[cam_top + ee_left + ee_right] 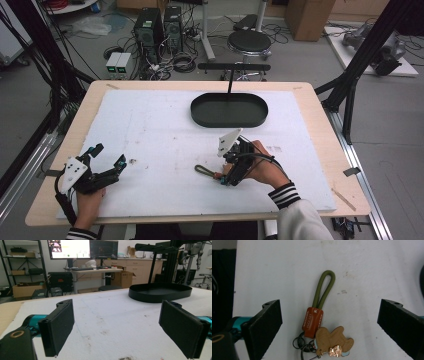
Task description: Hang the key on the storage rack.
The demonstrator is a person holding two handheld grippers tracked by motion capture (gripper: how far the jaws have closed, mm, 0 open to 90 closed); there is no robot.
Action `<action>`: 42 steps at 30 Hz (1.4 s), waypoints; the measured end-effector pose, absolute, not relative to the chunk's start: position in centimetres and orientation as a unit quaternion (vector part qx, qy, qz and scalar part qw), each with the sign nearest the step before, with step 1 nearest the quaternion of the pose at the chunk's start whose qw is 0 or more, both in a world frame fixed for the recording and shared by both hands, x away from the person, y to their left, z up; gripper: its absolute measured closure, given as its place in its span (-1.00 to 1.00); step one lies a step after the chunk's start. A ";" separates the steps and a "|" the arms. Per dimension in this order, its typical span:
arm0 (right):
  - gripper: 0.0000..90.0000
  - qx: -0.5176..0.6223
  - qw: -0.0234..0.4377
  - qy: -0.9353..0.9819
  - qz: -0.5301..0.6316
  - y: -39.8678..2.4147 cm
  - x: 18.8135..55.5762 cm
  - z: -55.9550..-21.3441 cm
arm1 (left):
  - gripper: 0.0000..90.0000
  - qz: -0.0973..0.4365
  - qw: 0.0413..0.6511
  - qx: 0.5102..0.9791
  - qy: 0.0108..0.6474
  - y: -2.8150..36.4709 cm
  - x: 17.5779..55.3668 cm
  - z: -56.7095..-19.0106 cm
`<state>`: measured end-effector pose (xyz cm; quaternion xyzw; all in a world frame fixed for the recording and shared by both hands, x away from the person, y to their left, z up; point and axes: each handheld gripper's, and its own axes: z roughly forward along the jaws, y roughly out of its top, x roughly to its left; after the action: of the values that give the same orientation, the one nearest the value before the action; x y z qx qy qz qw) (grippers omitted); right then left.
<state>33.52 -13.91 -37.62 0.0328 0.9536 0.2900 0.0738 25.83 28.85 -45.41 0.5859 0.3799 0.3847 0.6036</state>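
1. Black two-jaw right gripper: jaws spread wide, holding nothing, poised over the keychain.
2. Olive-green cord-loop keychain with a brown leather tab, dark metal rings and a tan leather charm: flat on the white foam mat, between those jaws.
3. Black left gripper: jaws wide apart, empty, near the mat's left edge.
4. Black oval metal tray: far side of the mat.

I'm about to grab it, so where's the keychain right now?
The keychain lies on the white mat between the right gripper's open jaws; in the high view it sits right of centre, nearer the person than the black tray.
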 end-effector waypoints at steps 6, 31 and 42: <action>-0.87 0.028 0.068 0.965 0.252 -12.9 33.3 -38.4 | -0.70 0.384 0.603 0.587 0.380 28.9 25.8 -45.4; -0.08 0.026 0.017 0.987 0.157 -10.8 33.8 -40.2 | -0.70 0.385 0.603 0.586 0.380 28.8 25.8 -45.4; 0.41 0.021 0.012 0.993 0.120 -10.4 34.1 -40.6 | -0.70 0.384 0.604 0.587 0.379 28.8 25.8 -45.4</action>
<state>34.13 -10.39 -40.58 0.0208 0.9925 0.1195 0.0117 25.83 28.84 -45.41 0.5867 0.3793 0.3842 0.6036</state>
